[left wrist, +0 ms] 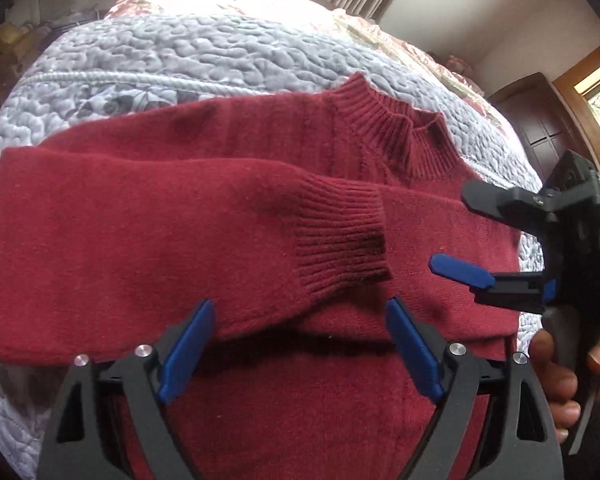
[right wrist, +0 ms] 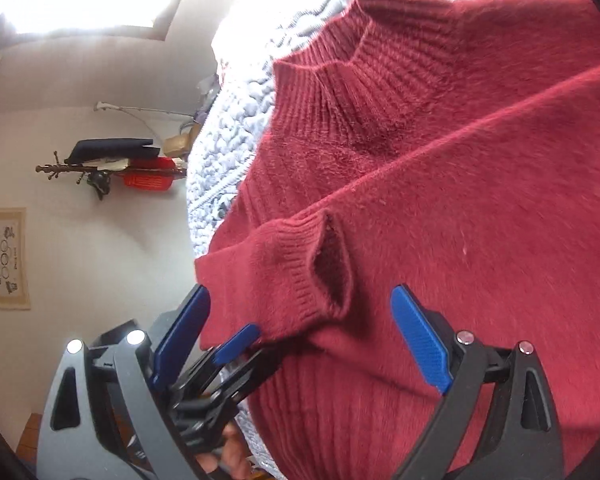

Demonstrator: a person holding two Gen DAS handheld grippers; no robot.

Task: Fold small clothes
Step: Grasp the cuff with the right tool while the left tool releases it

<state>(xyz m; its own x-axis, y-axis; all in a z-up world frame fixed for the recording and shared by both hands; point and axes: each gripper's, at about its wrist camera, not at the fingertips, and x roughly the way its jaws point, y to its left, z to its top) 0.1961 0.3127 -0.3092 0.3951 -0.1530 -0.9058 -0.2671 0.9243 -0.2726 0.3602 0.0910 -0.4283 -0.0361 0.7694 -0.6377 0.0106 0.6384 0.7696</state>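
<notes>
So the red sweater [left wrist: 228, 216] is lying flat on the quilted bedspread [left wrist: 148, 52], right in front of both grippers. One sleeve [left wrist: 140, 208] is already folded across the chest, cuff [left wrist: 340, 240] just ahead of the left gripper [left wrist: 300, 352]. That one's spread wide, holding nothing. The right gripper [right wrist: 304, 348] is spread too, hovering by the cuff, empty. I'd say we're partway: the other sleeve I can't make out, and the body doesn't look folded up yet.

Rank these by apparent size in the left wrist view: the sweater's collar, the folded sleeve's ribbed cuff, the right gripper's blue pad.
1. collar
2. ribbed cuff, nearly alike, so unsure
3. blue pad, clearly smallest
</notes>
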